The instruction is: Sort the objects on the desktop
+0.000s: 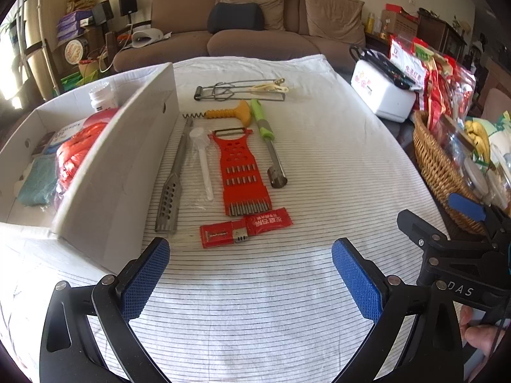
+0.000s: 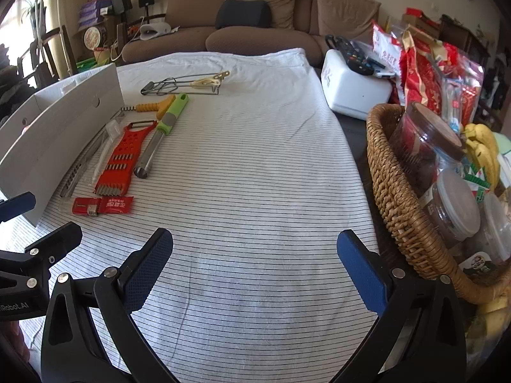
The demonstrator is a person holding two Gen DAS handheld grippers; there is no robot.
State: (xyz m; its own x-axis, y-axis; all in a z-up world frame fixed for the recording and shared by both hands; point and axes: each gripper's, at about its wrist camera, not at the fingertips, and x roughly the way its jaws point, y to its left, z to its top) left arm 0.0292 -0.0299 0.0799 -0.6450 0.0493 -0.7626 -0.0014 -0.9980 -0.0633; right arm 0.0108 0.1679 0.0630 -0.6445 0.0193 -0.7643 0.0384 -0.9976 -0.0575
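Grippers both open, empty: left gripper, right gripper above striped cloth. Red grater, peeler, packets ahead of left gripper, beside white box.

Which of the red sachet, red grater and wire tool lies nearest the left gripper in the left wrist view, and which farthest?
From the left gripper, open above the striped cloth:
1. Red sachet, just ahead of the fingertips, nearest.
2. Red grater, directly beyond the sachet, mid-cloth.
3. Wire tool, at the far end towards the sofa, farthest.
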